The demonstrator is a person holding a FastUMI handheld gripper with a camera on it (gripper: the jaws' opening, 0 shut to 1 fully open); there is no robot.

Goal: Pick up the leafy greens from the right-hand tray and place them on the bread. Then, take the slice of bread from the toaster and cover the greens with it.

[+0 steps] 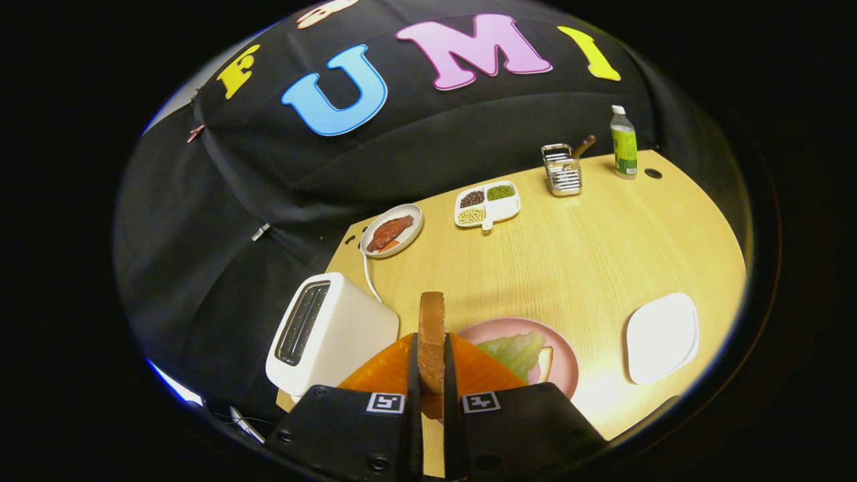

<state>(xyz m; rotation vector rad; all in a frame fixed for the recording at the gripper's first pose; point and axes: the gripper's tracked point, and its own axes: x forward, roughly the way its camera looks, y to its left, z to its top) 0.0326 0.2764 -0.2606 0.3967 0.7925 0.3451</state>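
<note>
The gripper (431, 375) pinches the bread slice (431, 335) on its edge, standing up, so it can be carried. It is between the toaster (328, 338) and the pink plate (535, 331), where the greens (514, 351) already lie on bread, waiting to be covered.

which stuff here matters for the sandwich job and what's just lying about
Job:
- tool, shut on the bread slice, held on edge
- leafy greens on the bread
- pink plate
- toaster
- white tray

Lying about:
- meat plate
- divided dish of beans
- wire rack
- bottle
</note>
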